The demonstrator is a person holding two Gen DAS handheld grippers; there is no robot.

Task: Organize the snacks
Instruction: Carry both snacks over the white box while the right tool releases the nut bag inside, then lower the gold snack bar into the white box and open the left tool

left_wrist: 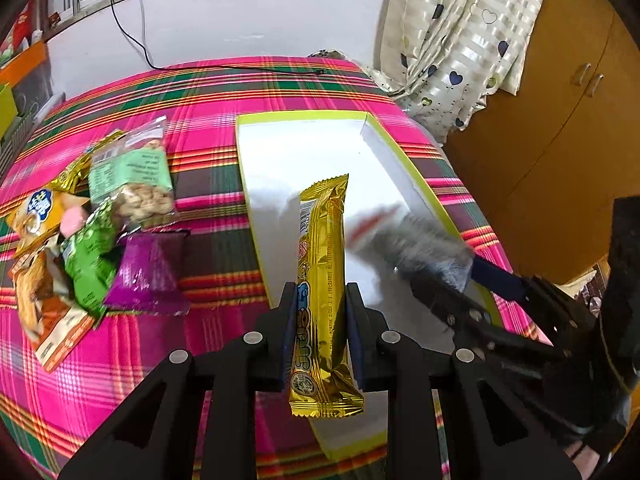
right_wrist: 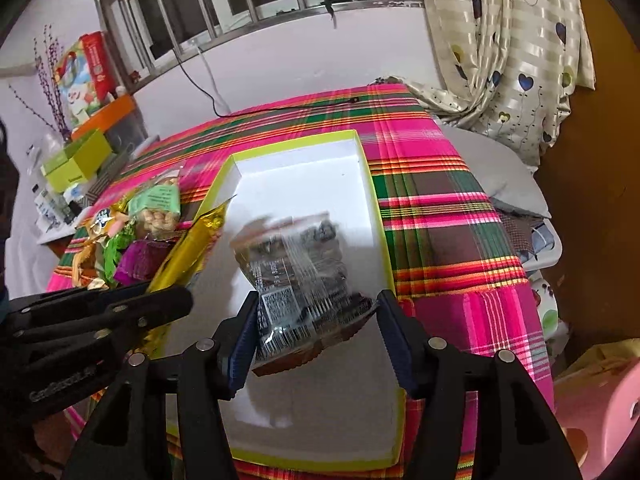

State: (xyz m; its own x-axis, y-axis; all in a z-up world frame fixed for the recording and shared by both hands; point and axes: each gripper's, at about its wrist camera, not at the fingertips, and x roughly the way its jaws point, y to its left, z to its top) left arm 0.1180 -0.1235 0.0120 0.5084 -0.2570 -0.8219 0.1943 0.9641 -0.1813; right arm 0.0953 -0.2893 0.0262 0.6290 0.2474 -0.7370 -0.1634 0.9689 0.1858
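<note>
My left gripper (left_wrist: 318, 300) is shut on a long gold snack bar (left_wrist: 322, 280) and holds it over the white box with a yellow-green rim (left_wrist: 288, 152). My right gripper (right_wrist: 316, 312) is shut on a clear packet of dark snacks (right_wrist: 296, 264), blurred, above the same box (right_wrist: 344, 160). The right gripper also shows in the left wrist view (left_wrist: 460, 276), with its packet a grey blur (left_wrist: 420, 244). The left gripper (right_wrist: 152, 292) with the gold bar (right_wrist: 188, 248) appears in the right wrist view.
A pile of snack packets lies left of the box on the pink plaid cloth: a peanut bag (left_wrist: 136, 176), green packet (left_wrist: 90, 252), purple packet (left_wrist: 150, 272), orange packets (left_wrist: 40, 220). Boxes (right_wrist: 80, 160) stand at the far left. A curtain (left_wrist: 452, 48) and wooden cabinet (left_wrist: 560, 140) stand to the right.
</note>
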